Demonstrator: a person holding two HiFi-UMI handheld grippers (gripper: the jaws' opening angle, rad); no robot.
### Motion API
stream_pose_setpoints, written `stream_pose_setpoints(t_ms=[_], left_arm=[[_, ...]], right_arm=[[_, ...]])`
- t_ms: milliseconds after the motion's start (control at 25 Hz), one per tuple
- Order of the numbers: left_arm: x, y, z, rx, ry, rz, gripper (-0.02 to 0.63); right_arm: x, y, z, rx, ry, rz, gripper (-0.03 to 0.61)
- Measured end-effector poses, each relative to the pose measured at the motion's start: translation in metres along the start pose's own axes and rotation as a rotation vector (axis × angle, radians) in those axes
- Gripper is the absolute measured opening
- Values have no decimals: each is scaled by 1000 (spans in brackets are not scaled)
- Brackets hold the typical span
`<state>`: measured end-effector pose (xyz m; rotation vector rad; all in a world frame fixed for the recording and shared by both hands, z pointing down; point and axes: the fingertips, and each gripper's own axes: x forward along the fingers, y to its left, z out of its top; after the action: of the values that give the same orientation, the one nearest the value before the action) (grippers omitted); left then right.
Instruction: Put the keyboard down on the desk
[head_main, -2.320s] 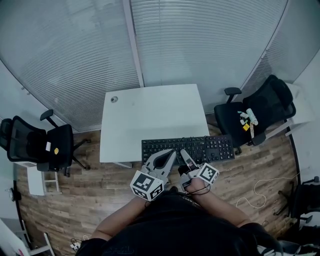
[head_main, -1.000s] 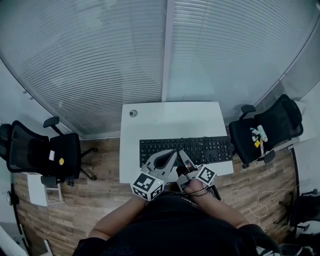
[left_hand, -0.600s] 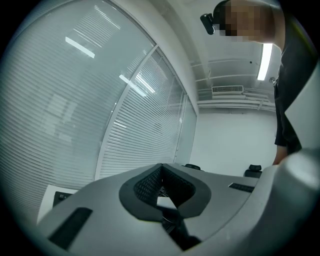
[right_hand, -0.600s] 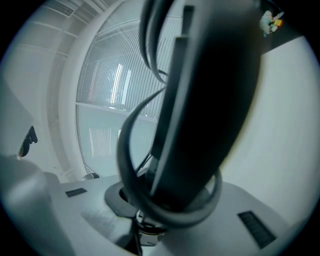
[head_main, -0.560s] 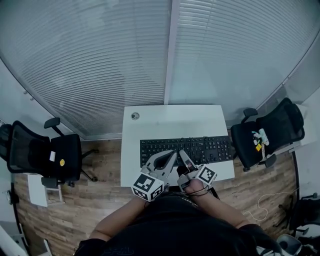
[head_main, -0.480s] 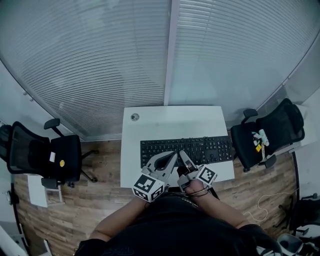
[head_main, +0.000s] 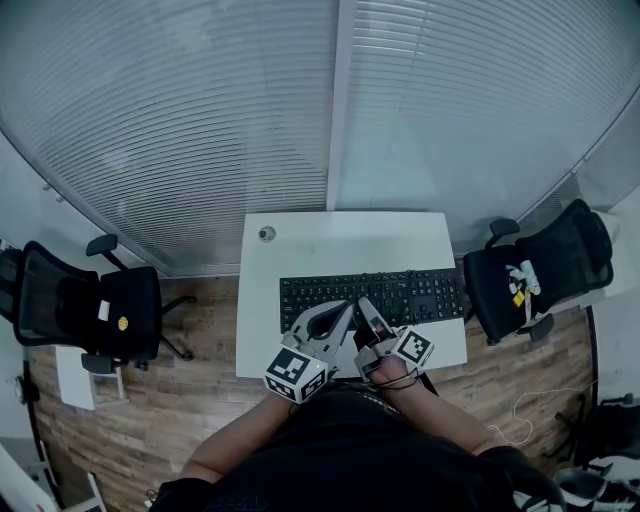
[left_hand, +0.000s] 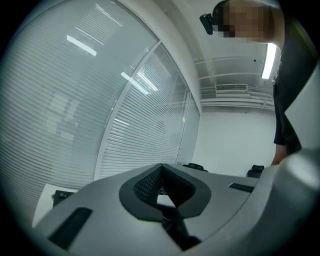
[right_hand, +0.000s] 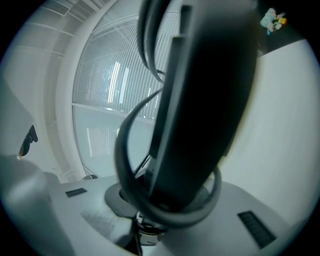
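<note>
A black keyboard (head_main: 400, 292) hangs lengthwise over the front half of the white desk (head_main: 340, 240); its height above the top cannot be told. My right gripper (head_main: 367, 306) is shut on its near edge, left of the middle. In the right gripper view the keyboard (right_hand: 210, 75) fills the picture edge-on, and its dark cable (right_hand: 125, 150) loops round it over the grey jaws. My left gripper (head_main: 344, 306) sits just left of the right one, its tip at the keyboard's near edge. In the left gripper view its jaws stand together with nothing between them.
A round cable hole (head_main: 265, 233) marks the desk's far left corner. Black office chairs stand left (head_main: 90, 300) and right (head_main: 550, 260) of the desk, the right one with small items (head_main: 520, 280) on it. A blind-covered glass wall runs behind the desk. The floor is wood.
The keyboard was off the desk's front right corner; now it is over the desk's front half. Both grippers keep the same pose on it.
</note>
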<state>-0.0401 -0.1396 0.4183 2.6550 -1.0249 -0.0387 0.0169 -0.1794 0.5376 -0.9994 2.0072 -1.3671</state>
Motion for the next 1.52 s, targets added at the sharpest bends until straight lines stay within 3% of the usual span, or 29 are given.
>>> stream_pose_setpoints(t_ms=[640,1160,1520], left_arm=[[49,2,-23,-43,60,14,15],[75,31,-49,-70,110,73,15],[88,49,-82,-119,169,69,15]], right_arm=[[1,-43,29,83,25,-47,103],[13,-63,37,102,68,-4,103],[13,-104,25,148,100,-76,103]])
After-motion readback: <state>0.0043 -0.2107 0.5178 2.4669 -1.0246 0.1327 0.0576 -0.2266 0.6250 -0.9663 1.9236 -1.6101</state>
